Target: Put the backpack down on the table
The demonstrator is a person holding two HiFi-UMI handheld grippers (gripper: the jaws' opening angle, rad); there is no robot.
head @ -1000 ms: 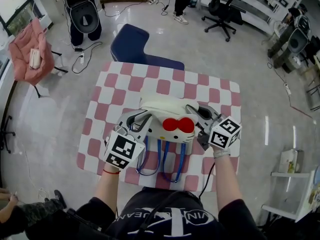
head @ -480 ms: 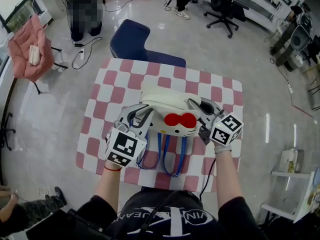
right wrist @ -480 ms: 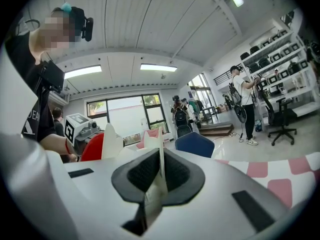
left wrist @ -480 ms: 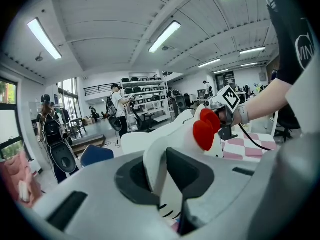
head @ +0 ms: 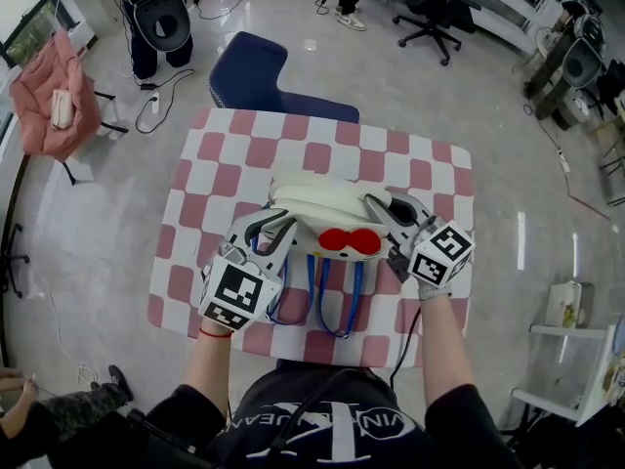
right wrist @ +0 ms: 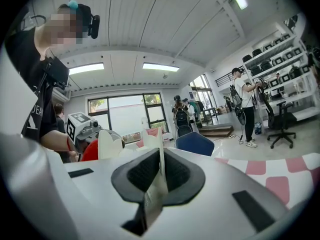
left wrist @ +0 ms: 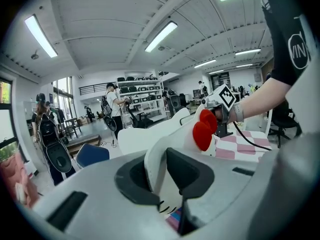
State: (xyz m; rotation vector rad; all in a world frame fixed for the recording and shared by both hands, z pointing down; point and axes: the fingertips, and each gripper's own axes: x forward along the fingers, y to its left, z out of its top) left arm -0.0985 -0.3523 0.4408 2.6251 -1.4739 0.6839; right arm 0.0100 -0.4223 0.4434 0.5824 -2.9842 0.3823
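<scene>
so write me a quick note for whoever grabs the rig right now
Left gripper: shut on the backpack's white edge, left side.
Right gripper: shut on a thin white edge of it, right side.
Backpack: upright between the grippers over the checked table, blue straps hanging toward the person.
Done: backpack is over the table; whether its base touches, cannot tell.
Left: lower until it rests, open both jaws, withdraw.
</scene>
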